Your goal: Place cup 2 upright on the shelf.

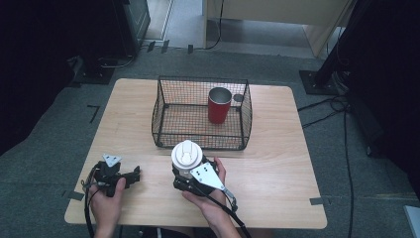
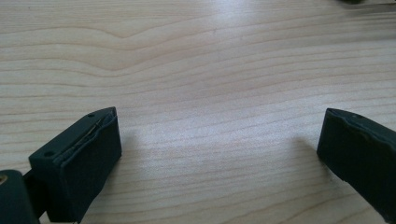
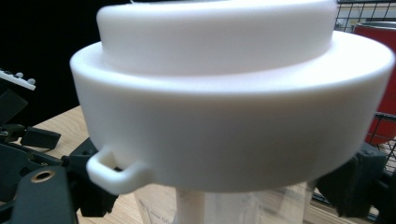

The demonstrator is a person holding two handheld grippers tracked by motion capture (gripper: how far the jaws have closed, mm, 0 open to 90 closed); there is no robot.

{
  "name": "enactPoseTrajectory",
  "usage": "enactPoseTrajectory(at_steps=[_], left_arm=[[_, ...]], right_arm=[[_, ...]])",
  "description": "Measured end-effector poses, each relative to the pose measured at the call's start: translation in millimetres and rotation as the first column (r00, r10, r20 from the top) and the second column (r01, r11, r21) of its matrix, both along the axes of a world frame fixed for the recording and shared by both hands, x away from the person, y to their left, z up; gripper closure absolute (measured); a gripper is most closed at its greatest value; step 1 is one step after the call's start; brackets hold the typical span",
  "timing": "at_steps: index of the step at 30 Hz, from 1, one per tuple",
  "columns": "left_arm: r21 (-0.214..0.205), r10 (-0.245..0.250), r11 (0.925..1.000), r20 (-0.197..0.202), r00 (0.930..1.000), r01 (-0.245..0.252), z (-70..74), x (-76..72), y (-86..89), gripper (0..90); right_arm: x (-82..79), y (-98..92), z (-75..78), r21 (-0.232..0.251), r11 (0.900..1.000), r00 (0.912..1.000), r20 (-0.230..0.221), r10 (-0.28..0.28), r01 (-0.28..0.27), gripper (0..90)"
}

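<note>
R gripper (image 1: 184,174) hides cup (image 1: 186,157) base

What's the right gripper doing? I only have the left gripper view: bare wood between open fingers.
Observer: The right gripper is shut on a clear lidded cup, white lid on top.
Operator: Anything near it?
Observer: A wire basket stands just behind the lidded cup, open at the top.
Operator: Anything in the basket?
Observer: Yes, a red cup stands upright in its right half.
</note>
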State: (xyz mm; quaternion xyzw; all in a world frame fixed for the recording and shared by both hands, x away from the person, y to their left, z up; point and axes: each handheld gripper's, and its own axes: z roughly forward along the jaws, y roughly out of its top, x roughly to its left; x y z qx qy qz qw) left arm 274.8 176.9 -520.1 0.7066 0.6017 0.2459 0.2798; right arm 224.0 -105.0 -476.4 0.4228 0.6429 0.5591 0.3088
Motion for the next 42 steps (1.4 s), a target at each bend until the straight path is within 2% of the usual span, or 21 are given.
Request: enactPoseTrajectory(at_steps=[12,17,24,30,34,42], left_arm=[[0.0,0.0,1.0,0.0,1.0,0.0,0.0,0.0,0.0,0.4],[0.0,0.0,1.0,0.0,1.0,0.0,0.0,0.0,0.0,0.4],[0.001,-0.001,1.0,0.0,1.0,0.001,0.0,0.2,-0.1,0.4],[0.001,-0.001,1.0,-0.001,1.0,0.001,0.1,0.2,-0.1,0.4],[0.0,-0.001,1.0,0.0,1.0,0.001,0.0,0.3,-0.1,0.4],[0.0,0.0,1.0,0.001,1.0,0.0,0.0,0.3,-0.2,0.4]], right_arm=[[-0.8,1.9,0.1,-0.009,0.9999,0.9998,0.015,0.009,-0.008,15.6],[0.8,4.7,1.2,-0.009,0.9997,0.9998,0.003,0.022,-0.022,9.4],[6.7,6.2,0.3,0.011,0.9999,0.9999,-0.012,-0.007,0.007,13.2],[5.7,8.7,-0.9,0.008,0.9999,0.9999,0.01,0.01,-0.01,15.4],[4.9,8.6,0.5,0.025,0.9994,0.9996,0.012,0.025,-0.025,15.8],[2.1,9.7,11.9,0.029,0.9989,0.998,0.053,0.034,-0.035,15.9]])
